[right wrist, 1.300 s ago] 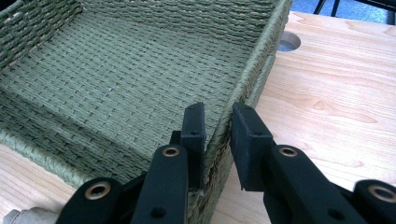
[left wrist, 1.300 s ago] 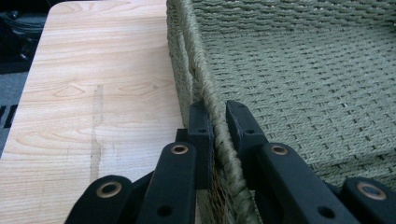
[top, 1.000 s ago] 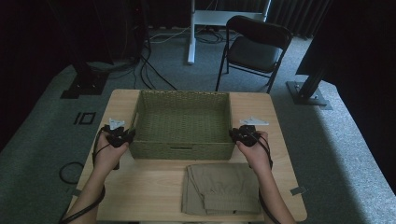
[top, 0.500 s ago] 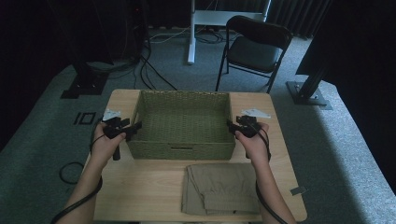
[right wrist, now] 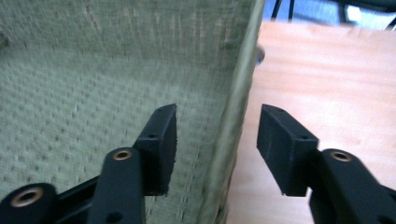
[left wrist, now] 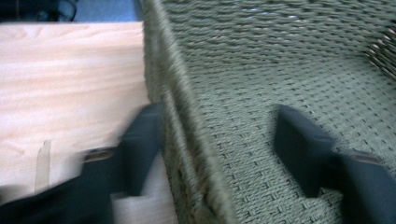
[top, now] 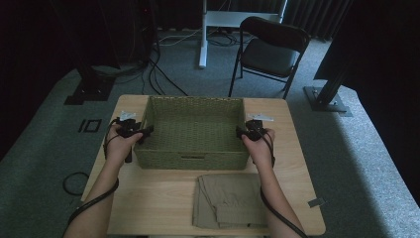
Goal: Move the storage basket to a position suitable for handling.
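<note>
A green woven basket (top: 193, 100) stands in the middle of the wooden table (top: 148, 198). My left gripper (top: 147, 131) is at its left wall, my right gripper (top: 240, 132) at its right wall. In the left gripper view the wall (left wrist: 177, 116) runs between the jaws of the left gripper (left wrist: 215, 114), close against the outer one. These jaws opened and have just been closing a little. In the right gripper view the wall (right wrist: 238, 93) stands between the right gripper's (right wrist: 218, 112) jaws, which have just been opening; neither pad touches it.
A folded khaki cloth (top: 228, 201) lies at the table's near edge, in front of the basket. Small white slips (top: 126, 115) (top: 260, 117) lie beside each hand. A black folding chair (top: 270, 47) stands behind the table on grey carpet with cables.
Both hands have moved along the basket's side walls, away from the person. Both grippers' jaws stand wider than before. The basket and the cloth have stayed in place.
</note>
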